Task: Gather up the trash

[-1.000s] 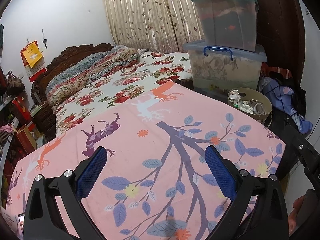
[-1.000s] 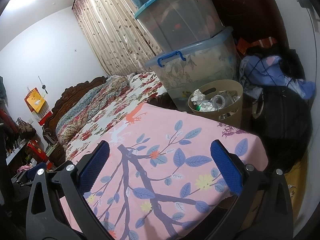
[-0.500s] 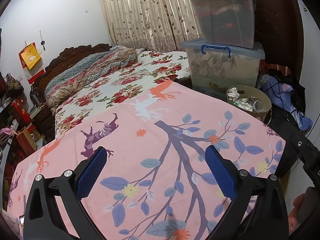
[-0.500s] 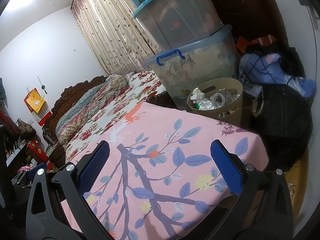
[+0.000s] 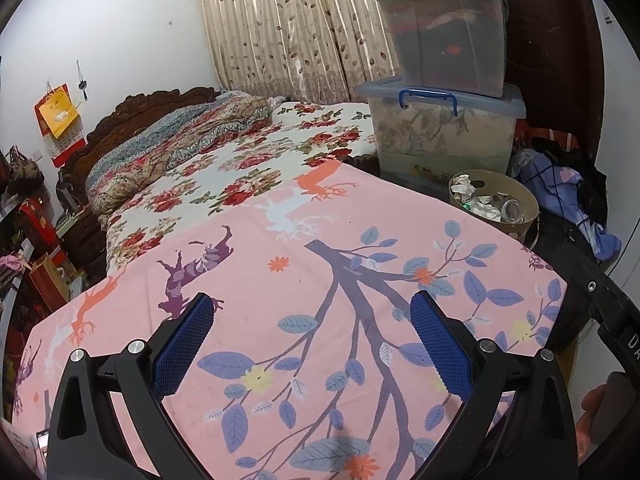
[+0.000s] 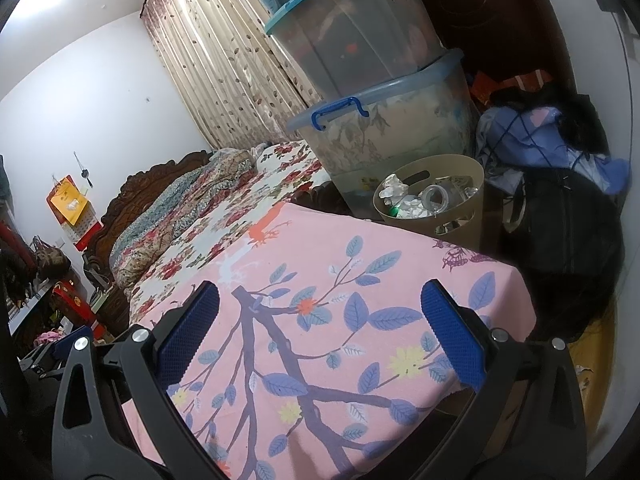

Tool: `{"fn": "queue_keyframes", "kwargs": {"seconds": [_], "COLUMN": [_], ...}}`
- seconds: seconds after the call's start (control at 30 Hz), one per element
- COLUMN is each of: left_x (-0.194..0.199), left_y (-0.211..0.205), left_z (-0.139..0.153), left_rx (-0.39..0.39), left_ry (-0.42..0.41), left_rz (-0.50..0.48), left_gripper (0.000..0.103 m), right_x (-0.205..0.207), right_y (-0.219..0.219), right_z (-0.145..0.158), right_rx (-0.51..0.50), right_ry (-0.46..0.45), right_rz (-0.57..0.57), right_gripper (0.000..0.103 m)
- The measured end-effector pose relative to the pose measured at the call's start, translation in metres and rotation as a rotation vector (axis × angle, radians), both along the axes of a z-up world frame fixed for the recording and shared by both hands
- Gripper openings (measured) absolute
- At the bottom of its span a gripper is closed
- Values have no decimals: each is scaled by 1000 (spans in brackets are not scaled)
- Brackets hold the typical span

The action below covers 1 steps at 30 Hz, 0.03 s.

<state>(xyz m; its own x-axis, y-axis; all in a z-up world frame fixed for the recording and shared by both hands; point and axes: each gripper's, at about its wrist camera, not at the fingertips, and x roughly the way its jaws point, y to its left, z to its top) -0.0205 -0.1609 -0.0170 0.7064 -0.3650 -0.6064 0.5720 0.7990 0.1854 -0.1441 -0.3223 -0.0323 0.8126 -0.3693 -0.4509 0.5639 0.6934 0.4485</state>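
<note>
Left wrist view: left gripper [image 5: 310,312] spread wide above the pink sheet [image 5: 304,280], blue pads [image 5: 182,346] far apart, nothing between them. Tan waste bin [image 5: 520,229] beyond the sheet's far right corner, lower body hidden behind the sheet's edge, only rim and top of contents showing. Crumpled white paper [image 5: 486,210] and a clear round item [image 5: 512,212] inside, the rest too small to tell. Stacked storage boxes [image 5: 440,128] just behind the bin, contents blurred through cloudy walls, uppermost box cut off at the top edge. Heap of blue clothing [image 5: 568,192] right of the bin, partly lost in shadow. Part of a hand [image 5: 596,404] at the lower right edge, mostly cut off. Right wrist view: right gripper [image 6: 320,304] likewise fully splayed over the pink sheet [image 6: 320,280], pads [image 6: 188,336] well apart, gripping nothing. Waste bin [image 6: 464,216] past the sheet's far edge, nearly full side visible, base hidden by the sheet. White paper wads [image 6: 394,192] and a clear bottle-like thing [image 6: 434,198] within. Storage boxes [image 6: 384,128] directly behind the bin. Dark bag [image 6: 568,220] right of the bin, shape hard to read. Floral bedspread [image 6: 224,216] left of the bin, beyond the sheet, near end covered by the sheet.
</note>
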Motion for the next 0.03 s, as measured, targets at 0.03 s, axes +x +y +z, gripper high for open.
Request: {"fn": "queue_keyframes", "kwargs": {"seconds": [0.03], "left_x": [1], "left_y": [1], "left_z": [0], "left_rx": [-2], "left_ry": [5], "left_rz": [1], "left_gripper": [95], "right_x": [0], "right_y": [0], "right_z": [0], "right_rx": [-1], "right_ry": [-1], "right_rz": [0], "right_gripper": [100]}}
